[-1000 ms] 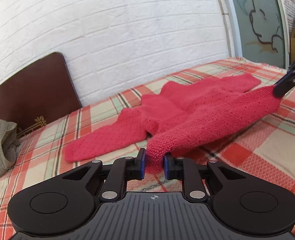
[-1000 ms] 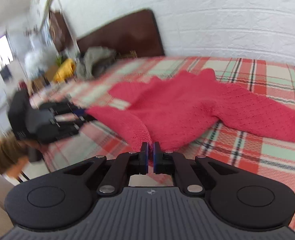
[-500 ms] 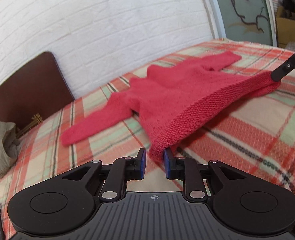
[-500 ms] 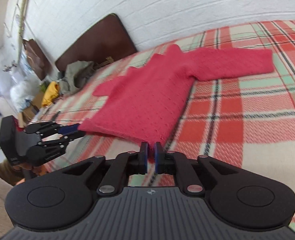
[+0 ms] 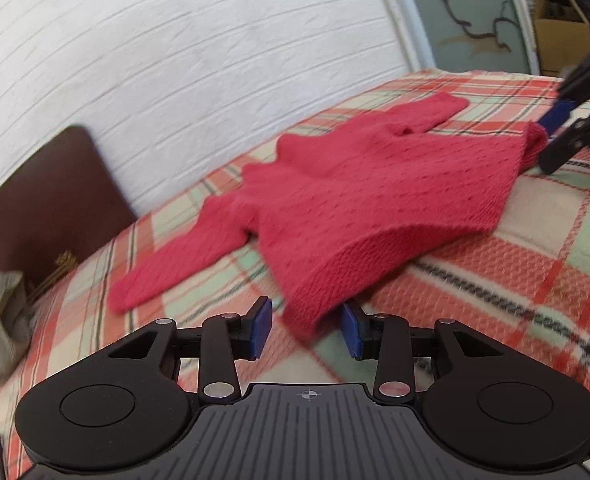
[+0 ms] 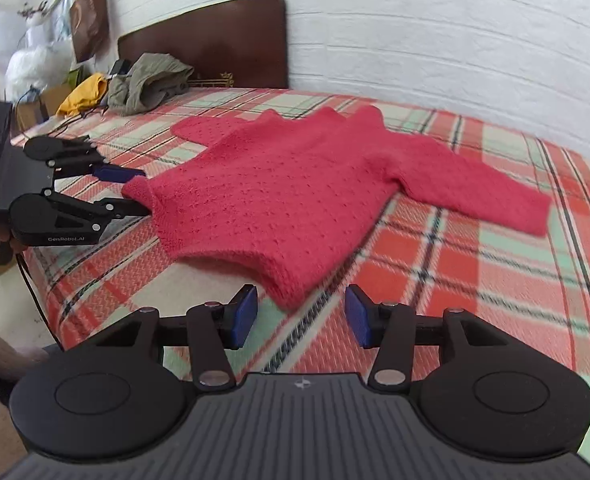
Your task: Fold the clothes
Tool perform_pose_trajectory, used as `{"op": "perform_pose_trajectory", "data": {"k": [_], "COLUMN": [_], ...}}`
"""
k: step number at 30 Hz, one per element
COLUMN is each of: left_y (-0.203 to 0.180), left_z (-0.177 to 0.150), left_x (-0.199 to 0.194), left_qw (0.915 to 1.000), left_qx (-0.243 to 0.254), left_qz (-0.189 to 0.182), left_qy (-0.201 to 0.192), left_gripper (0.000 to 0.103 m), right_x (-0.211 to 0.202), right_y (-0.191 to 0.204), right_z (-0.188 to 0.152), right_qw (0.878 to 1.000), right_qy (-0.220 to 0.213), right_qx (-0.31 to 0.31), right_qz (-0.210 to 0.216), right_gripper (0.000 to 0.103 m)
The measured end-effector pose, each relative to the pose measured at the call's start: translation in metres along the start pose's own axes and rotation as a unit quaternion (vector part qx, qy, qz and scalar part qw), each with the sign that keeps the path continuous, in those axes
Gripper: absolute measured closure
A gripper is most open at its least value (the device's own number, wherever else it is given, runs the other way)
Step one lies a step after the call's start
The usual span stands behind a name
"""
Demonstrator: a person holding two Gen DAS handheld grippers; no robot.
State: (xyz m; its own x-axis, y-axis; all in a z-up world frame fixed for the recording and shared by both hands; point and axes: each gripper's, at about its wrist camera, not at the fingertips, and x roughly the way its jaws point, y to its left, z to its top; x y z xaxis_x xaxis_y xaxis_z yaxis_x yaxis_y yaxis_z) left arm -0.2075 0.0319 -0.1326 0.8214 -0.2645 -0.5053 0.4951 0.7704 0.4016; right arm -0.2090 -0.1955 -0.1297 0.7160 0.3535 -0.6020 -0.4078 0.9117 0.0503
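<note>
Currently the red knit sweater [image 6: 295, 192] lies spread on the plaid bedspread [image 6: 495, 280], collar toward the white brick wall [image 6: 435, 32], one sleeve running out toward each side. Both hem corners are at the near edge of the bed.

Left gripper [image 5: 306, 334]: jaws opening, blue pads [image 5: 261, 330] spread either side of the left hem corner. The corner droops between them, near the right-hand pad, and is not pinched. In the right wrist view the same gripper [image 6: 133, 192] shows its fingers parted around that corner.

Right gripper [image 6: 299, 322]: jaws opening, pads clear of cloth. The right hem corner rests just ahead of the gap, lying on the bedspread.

Judged step: release after laying the garment flat, ahead of the first fold.

Notes for doing it well:
- Let the jaws open fully before backing off, so the loose knit does not snag on a pad and drag the hem out of line.
- Withdraw straight back along the fingers, low, without sweeping sideways.
- The hem edge bows up slightly between the corners; it likely needs smoothing before folding.
- Sleeves look fairly flat, so a sleeve-in fold seems the natural next grasp.

A crumpled olive garment [image 6: 151, 80] sits by the dark headboard [image 6: 215, 40], well apart from the work.
</note>
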Motion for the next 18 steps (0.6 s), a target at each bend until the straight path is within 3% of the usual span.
{"op": "perform_pose_trajectory", "data": {"k": [1,2,5,7,9,11,13,16,18], "left_y": [0.0,0.0,0.019,0.035,0.051,0.068,0.082,0.079,0.073], "left_z": [0.005,0.01,0.027,0.038,0.045,0.05,0.05,0.044,0.037], "left_x": [0.0,0.0,-0.012,-0.012,0.001,0.018,0.042,0.076,0.088], "left_qw": [0.9999,0.9997,0.9975,0.9964,0.9952,0.9924,0.9891,0.9902,0.9917], "left_qx": [0.0,-0.002,-0.044,-0.06,-0.074,-0.097,-0.132,-0.128,-0.115], "left_qz": [-0.012,-0.024,-0.042,-0.022,0.015,0.044,0.047,0.055,0.056], "left_qy": [-0.003,-0.005,-0.037,-0.057,-0.063,-0.062,-0.044,-0.007,0.014], "left_gripper": [0.075,0.094,0.096,0.096,0.096,0.094,0.089,0.073,0.059], "right_x": [0.003,0.007,-0.004,-0.009,-0.003,0.008,0.033,0.078,0.104], "right_y": [-0.001,-0.001,-0.011,-0.022,-0.035,-0.048,-0.062,-0.076,-0.085], "right_z": [0.005,0.01,0.03,0.046,0.063,0.079,0.09,0.093,0.086], "right_qw": [1.0,1.0,0.997,0.994,0.991,0.987,0.985,0.982,0.976], "right_qy": [0.006,0.012,-0.027,-0.06,-0.089,-0.109,-0.098,-0.034,0.003], "right_qx": [0.004,0.008,0.048,0.071,0.095,0.117,0.143,0.179,0.211], "right_qz": [0.007,0.015,0.051,0.055,0.031,0.008,-0.011,-0.05,-0.051], "right_gripper": [0.082,0.093,0.093,0.093,0.093,0.093,0.093,0.093,0.089]}}
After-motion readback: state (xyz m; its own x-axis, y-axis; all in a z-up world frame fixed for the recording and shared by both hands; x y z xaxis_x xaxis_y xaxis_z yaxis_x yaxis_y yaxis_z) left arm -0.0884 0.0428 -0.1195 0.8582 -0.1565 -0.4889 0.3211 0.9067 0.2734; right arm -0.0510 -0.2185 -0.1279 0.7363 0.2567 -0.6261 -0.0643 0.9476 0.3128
